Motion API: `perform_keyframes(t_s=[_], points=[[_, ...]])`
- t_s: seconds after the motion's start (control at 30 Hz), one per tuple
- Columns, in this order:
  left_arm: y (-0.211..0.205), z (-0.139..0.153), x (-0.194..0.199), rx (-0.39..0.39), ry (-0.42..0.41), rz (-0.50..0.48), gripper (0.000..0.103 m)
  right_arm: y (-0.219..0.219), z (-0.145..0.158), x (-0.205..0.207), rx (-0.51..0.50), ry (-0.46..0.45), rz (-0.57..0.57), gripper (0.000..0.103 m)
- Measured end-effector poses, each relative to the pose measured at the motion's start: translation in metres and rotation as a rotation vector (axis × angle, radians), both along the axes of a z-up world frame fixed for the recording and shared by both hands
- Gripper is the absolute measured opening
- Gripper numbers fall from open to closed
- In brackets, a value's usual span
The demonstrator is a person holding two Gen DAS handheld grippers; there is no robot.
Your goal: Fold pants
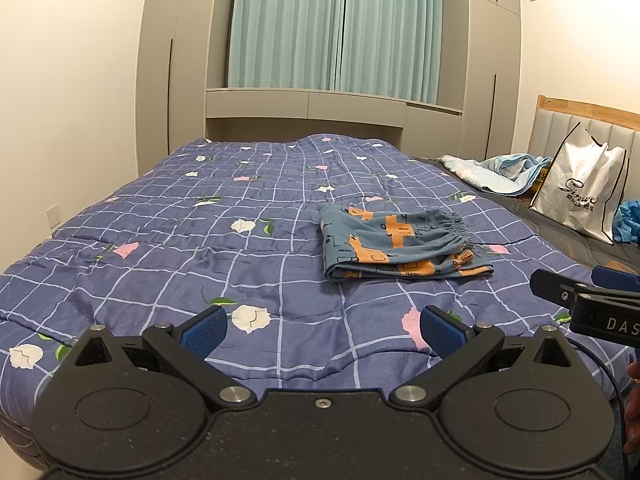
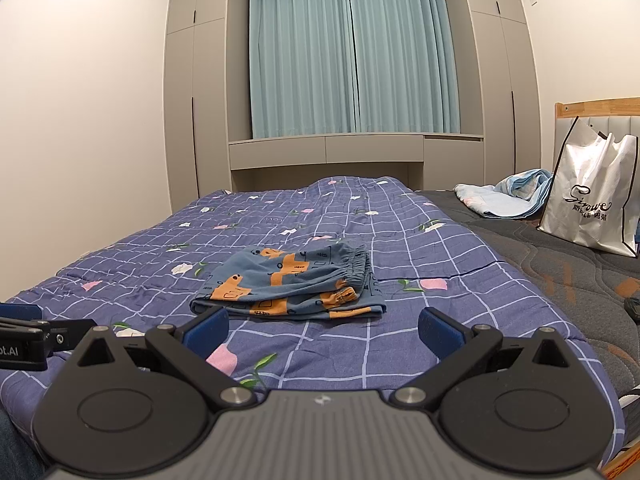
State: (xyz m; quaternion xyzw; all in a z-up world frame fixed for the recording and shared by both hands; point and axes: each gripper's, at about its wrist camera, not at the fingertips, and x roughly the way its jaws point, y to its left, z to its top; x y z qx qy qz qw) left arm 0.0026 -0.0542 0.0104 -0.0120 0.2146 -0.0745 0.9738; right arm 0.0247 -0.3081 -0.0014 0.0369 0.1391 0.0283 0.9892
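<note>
Pants [image 1: 402, 242] lie folded on the bed's checked quilt [image 1: 180, 240], waistband toward the white bag [image 1: 580, 196]. My left tool [image 1: 322, 330] hovers before them, jaws wide apart, holding nothing; pants ahead and slightly right. My right tool [image 2: 322, 330], likewise spread and empty, has the pants straight ahead, apart.

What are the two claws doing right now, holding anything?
Left gripper: open, holding nothing.
Right gripper: open, holding nothing; the folded pants lie on the bed ahead.
</note>
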Motion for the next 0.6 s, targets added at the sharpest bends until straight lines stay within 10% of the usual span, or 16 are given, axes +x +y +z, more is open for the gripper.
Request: perform_keyframes(t_s=[0.6], points=[[-0.0028,0.0005,-0.0022,0.014,0.003,0.004,0.102,-0.0001,0.0004,0.0000,0.000,0.001,0.000,0.103]])
